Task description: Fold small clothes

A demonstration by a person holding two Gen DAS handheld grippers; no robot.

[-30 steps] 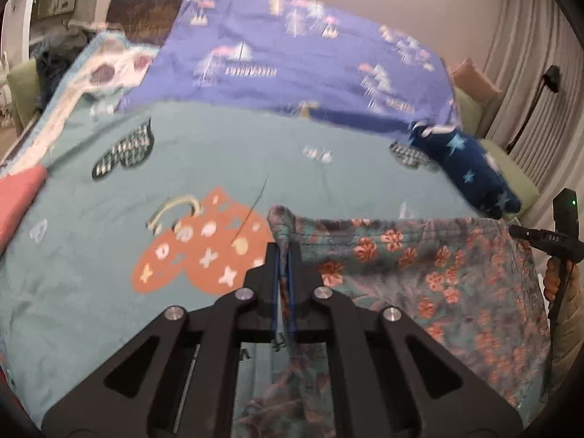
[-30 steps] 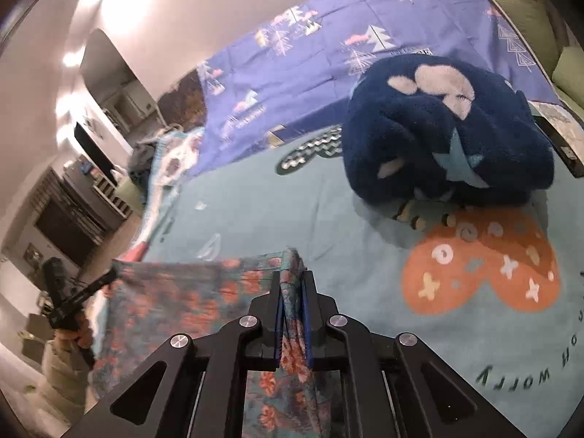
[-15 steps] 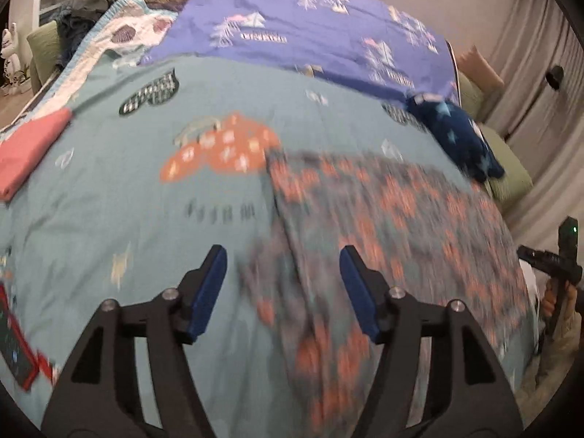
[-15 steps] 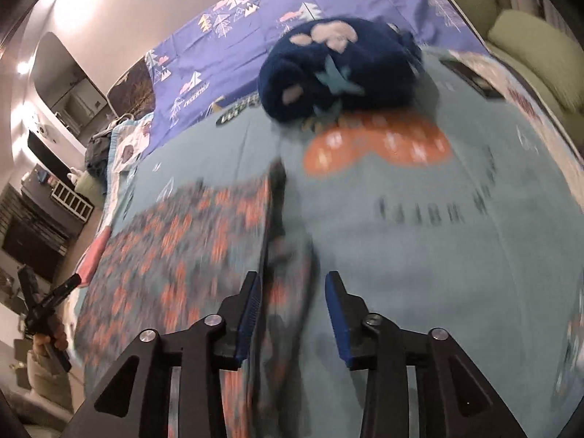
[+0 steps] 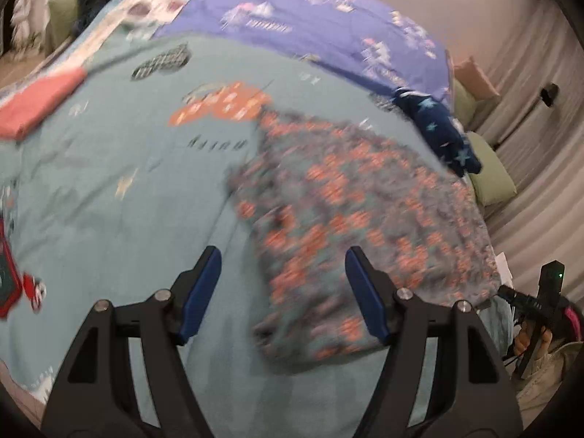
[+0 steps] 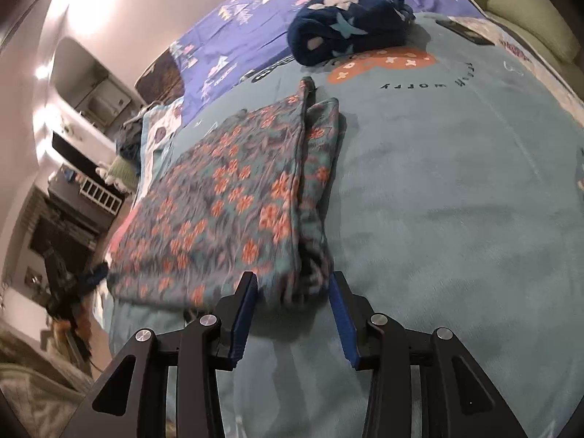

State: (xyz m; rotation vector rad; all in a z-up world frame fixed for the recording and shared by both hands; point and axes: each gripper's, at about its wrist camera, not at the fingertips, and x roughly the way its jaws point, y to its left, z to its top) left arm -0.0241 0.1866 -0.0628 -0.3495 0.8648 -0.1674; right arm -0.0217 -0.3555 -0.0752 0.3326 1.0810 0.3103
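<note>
- Two grippers are over the bed, and both hold nothing: the left gripper (image 5: pixel 283 294) has its jaws wide apart, the right gripper (image 6: pixel 292 314) about half apart. The jaws of both have just been opening, and in the earlier views each one pinched a corner of the floral garment (image 6: pixel 233 204); now the cloth lies free under them.
- The floral garment lies flat on the teal blanket (image 6: pixel 456 219), near the front edge of the bed, with one side already doubled over, so a narrow strip shows along its right border in the right wrist view.
- I judge it was laid there because this part of the blanket is flat and bare, which gives room for the next fold.
- The dark blue starry bundle (image 6: pixel 346 42) rests toward the far edge of the blanket, well apart from the garment, so it does not disturb the work.
- A folded pink cloth (image 5: pixel 36 104) lies at the far left side, probably finished.
- The left wrist view is blurred, so fine creases cannot be told.
</note>
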